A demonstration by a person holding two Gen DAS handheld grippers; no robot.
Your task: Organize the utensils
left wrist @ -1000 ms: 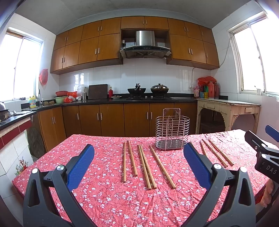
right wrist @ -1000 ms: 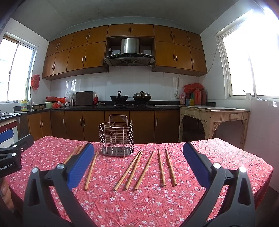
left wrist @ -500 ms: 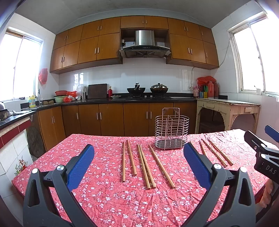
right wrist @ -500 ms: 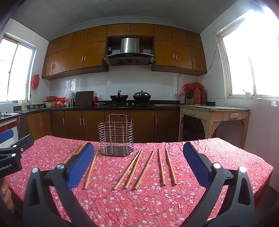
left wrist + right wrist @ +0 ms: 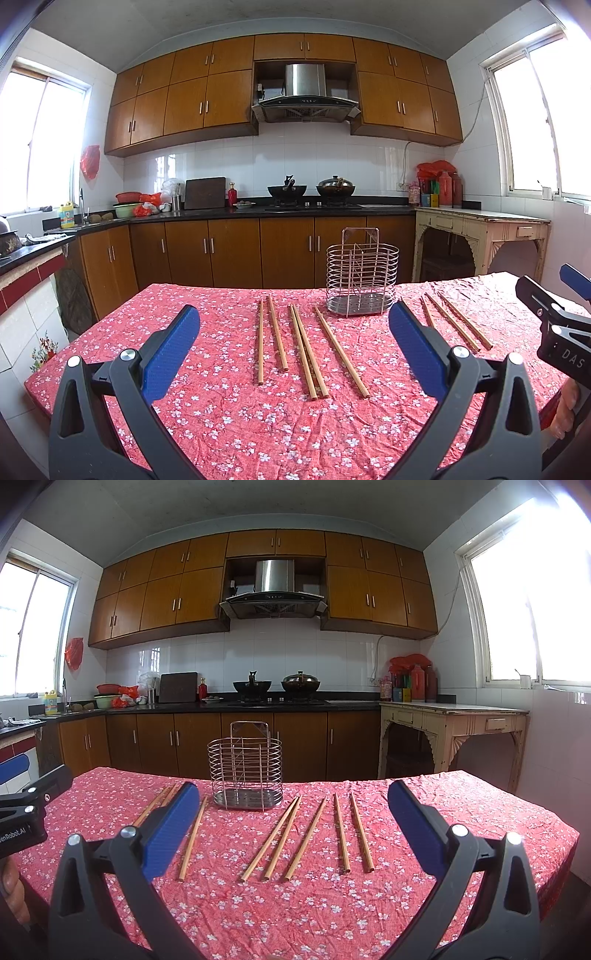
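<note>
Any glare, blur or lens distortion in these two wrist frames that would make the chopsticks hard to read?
Left wrist view: fisheye bends the cabinets; chopsticks sharp and evenly lit. Right wrist view: right window blown out, glare spilling onto the wall; chopsticks and wire holder remain crisp; no motion blur in either.

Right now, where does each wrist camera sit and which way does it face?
Left wrist: on the left gripper, above the near table edge, facing the kitchen counter; open blue-padded fingers frame five chopsticks; the right gripper and a bit of hand show at right.
Right wrist: on the right gripper, further right, same heading; the left gripper shows at left.
Shared: the wire utensil holder, the red floral tablecloth, the range hood.
</note>
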